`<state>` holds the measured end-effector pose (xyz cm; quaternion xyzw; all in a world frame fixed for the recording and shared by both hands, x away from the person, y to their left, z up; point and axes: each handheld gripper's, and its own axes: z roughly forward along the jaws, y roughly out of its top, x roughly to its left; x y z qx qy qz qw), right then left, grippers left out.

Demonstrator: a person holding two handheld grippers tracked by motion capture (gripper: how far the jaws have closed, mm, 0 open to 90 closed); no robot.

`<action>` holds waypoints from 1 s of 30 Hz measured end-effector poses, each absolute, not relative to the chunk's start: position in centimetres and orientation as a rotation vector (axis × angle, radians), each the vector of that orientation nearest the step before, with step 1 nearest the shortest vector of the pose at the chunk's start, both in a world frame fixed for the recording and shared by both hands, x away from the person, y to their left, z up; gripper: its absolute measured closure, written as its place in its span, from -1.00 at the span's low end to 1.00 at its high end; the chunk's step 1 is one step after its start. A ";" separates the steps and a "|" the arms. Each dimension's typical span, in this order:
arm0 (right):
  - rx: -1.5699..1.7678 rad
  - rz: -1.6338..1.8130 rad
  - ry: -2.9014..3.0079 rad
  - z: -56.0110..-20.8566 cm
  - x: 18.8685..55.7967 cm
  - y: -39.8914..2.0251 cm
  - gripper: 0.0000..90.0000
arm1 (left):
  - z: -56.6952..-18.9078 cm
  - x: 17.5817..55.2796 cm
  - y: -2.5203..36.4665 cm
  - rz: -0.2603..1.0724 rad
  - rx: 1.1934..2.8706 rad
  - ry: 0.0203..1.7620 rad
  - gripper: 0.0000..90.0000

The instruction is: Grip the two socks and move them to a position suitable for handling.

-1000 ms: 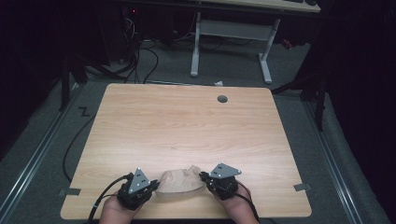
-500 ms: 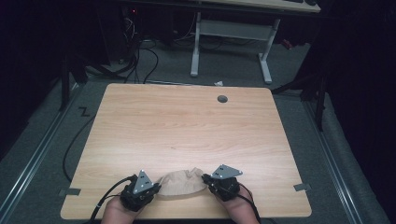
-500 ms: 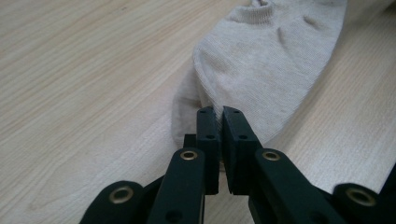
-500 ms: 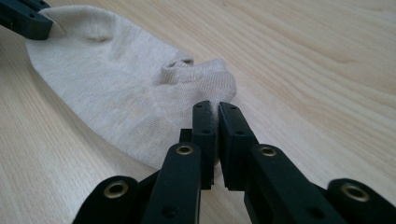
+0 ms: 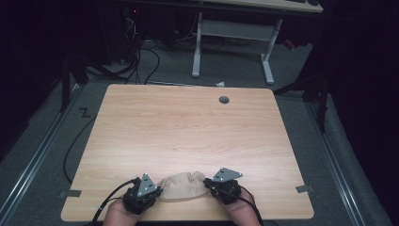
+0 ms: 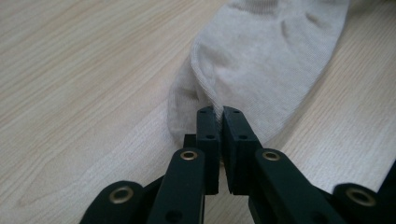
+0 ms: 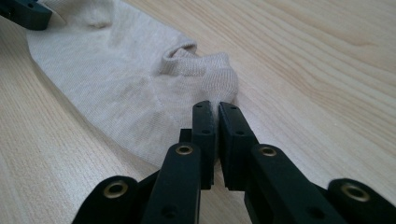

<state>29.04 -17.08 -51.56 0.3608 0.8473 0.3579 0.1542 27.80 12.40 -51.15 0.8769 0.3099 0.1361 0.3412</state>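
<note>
We have a beige sock [image 5: 182, 187] lying flat on the wooden surface [image 5: 188, 127], close to its near edge and well apart from the round grey hole [image 5: 224, 100] at the far side. Taking the sock as our landmark, the left gripper [image 5: 157, 192] sits at its left end and the right gripper [image 5: 207, 184] at its right end, each touching the fabric.

In the left gripper view, our left gripper [image 6: 219, 111] has its jaws pinched nearly together on a fold of the sock [image 6: 266, 60] at its rounded end, with knit caught between them. In the right gripper view, our right gripper [image 7: 215, 106] is likewise pinched narrow on the sock [image 7: 140, 88], gripping just below the ribbed cuff where the opening curls over. So we hold the sock at both ends, and it rests on the surface between the two grips.

We judge the sock to be very light, soft and limp, with some stretch in the knit. It will sag and fold wherever it is not supported, and it will not break or slip away like something hard. A thin pinch of fabric could pull free if we tug sharply, so the thicker ribbed cuff and the doubled fold at the other end seem the surest places to take hold.
</note>
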 end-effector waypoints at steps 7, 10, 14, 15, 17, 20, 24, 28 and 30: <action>1.046 1.022 2.437 -51.8 29.2 -17.1 0.85 | -51.1 27.8 12.4 0.369 2.287 0.805 0.74; 1.054 1.026 2.436 -51.9 29.3 -17.1 0.82 | -51.0 27.8 12.4 0.376 2.271 0.815 0.66; 1.068 1.028 2.439 -51.9 29.3 -17.2 0.71 | -51.0 28.0 12.5 0.373 2.258 0.837 0.51; 1.073 1.030 2.438 -51.9 29.3 -17.2 0.66 | -51.0 28.0 12.5 0.375 2.255 0.840 0.49; 1.084 1.031 2.440 -51.9 29.3 -17.2 0.53 | -50.9 28.0 12.6 0.378 2.244 0.842 0.47; 1.091 1.049 2.435 -51.8 29.3 -17.2 0.44 | -50.7 27.9 12.6 0.392 2.230 0.839 0.44; 1.093 1.069 2.423 -51.7 29.2 -17.1 0.40 | -50.6 27.9 12.7 0.403 2.217 0.840 0.42; 1.095 1.085 2.417 -51.5 29.0 -17.2 0.41 | -50.5 28.0 12.9 0.404 2.214 0.845 0.40; 1.087 1.076 2.422 -51.5 29.0 -17.0 0.43 | -50.5 28.0 12.9 0.409 2.212 0.848 0.40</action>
